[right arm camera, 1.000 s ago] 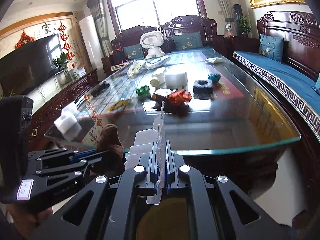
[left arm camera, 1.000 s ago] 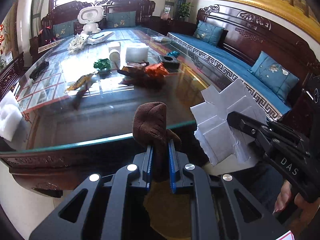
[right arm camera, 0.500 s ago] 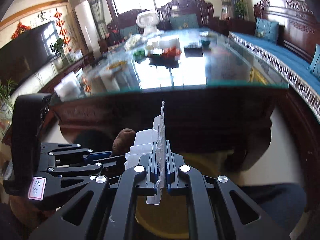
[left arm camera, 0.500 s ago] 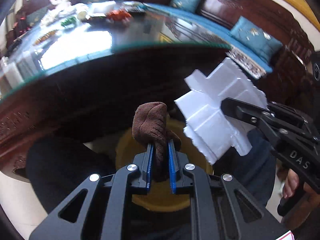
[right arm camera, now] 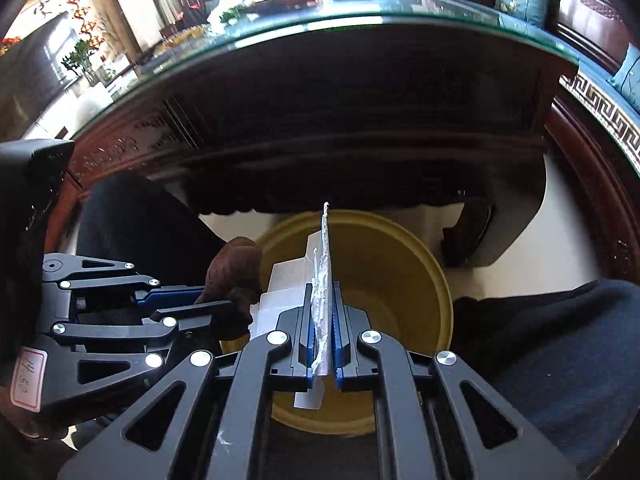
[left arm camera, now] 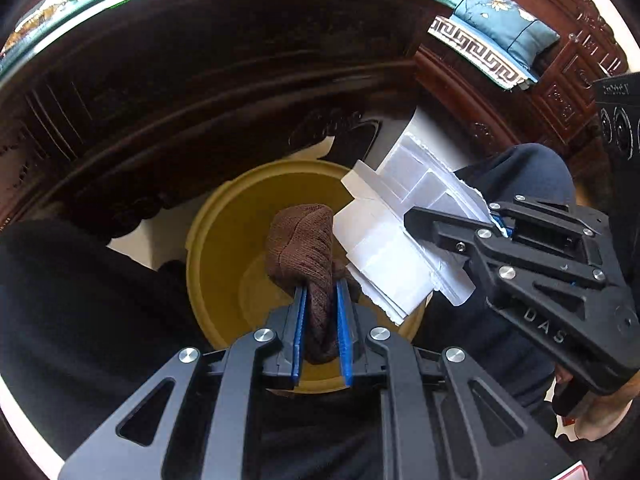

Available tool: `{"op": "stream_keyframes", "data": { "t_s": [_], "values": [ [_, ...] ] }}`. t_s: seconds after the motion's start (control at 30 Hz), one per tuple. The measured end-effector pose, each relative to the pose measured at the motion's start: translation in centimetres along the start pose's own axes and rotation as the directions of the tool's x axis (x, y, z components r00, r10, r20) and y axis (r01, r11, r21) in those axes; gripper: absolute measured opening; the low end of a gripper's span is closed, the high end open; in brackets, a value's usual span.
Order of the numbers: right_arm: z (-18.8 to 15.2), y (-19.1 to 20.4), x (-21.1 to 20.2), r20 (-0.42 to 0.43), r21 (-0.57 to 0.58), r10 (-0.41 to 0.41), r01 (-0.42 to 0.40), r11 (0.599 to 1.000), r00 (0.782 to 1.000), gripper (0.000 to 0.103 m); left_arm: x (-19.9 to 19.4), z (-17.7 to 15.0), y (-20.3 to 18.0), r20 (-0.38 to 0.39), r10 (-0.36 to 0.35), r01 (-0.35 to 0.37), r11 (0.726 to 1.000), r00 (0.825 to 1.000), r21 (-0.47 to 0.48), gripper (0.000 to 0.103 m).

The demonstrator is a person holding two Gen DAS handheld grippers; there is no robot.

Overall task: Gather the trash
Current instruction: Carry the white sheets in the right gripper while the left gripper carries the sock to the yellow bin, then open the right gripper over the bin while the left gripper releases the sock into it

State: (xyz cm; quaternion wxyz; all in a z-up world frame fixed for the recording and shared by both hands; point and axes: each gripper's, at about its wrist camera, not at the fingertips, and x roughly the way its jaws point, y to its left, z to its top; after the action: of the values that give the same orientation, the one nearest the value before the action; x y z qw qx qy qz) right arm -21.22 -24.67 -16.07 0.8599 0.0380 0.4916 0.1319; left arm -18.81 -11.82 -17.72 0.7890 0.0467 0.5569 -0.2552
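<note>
The left hand-held gripper (left arm camera: 319, 292) clamps a brown knitted cloth (left arm camera: 303, 240) above the yellow bin (left arm camera: 208, 240); the right hand-held gripper (right arm camera: 323, 292) pinches torn white packaging (right arm camera: 325, 256) over the bin's rim (near side). Risk: the broad, light sheet may catch the rim or drift outside on release.

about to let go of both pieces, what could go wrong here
The white foam sheet in the right gripper is wide and reaches past the yellow bin rim, so it may catch or fall outside. The brown cloth in the left gripper might cling to the pads.
</note>
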Motion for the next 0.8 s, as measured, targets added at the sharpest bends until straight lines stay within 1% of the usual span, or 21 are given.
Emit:
{"op": "stream_keyframes", "data": {
  "t_s": [0.17, 0.23, 0.3, 0.33, 0.43, 0.63, 0.8],
  "values": [
    [-0.3, -0.6, 1.0, -0.028, 0.021, 0.007, -0.007, 1.000, 1.000, 0.009, 1.5, -0.3, 0.2, -0.039, -0.006, 0.006, 1.000, 0.999, -0.018, 0.015],
    [-0.3, -0.7, 1.3, -0.035, 0.023, 0.010, -0.009, 1.000, 0.999, 0.019, 1.9, -0.4, 0.2, -0.048, -0.007, 0.006, 1.000, 0.999, -0.025, 0.015],
    [-0.3, -0.7, 1.5, -0.039, 0.023, 0.011, -0.010, 1.000, 0.999, 0.040, 2.6, 0.2, -0.1, -0.056, -0.004, 0.002, 0.999, 0.998, -0.038, 0.015],
    [-0.3, -0.7, 1.6, -0.038, 0.022, 0.008, -0.007, 1.000, 0.999, 0.044, 2.7, 0.2, 0.0, -0.060, 0.003, -0.005, 0.999, 0.998, -0.049, 0.015],
    [-0.4, -0.7, 1.6, -0.035, 0.023, 0.008, -0.007, 1.000, 0.999, 0.046, 2.9, 0.2, 0.5, -0.065, -0.004, -0.001, 0.998, 0.998, -0.064, 0.015],
    [-0.5, -0.9, 1.4, -0.032, 0.039, 0.020, -0.019, 0.999, 0.999, 0.046, 2.7, -0.2, 0.5, -0.076, -0.017, 0.014, 0.999, 0.997, -0.046, 0.015],
    [-0.6, -1.1, 1.2, -0.028, 0.045, 0.017, -0.016, 0.999, 0.999, 0.046, 2.9, 0.0, 0.0, -0.075, -0.013, 0.011, 0.999, 0.997, -0.031, 0.015]
  ]
}}
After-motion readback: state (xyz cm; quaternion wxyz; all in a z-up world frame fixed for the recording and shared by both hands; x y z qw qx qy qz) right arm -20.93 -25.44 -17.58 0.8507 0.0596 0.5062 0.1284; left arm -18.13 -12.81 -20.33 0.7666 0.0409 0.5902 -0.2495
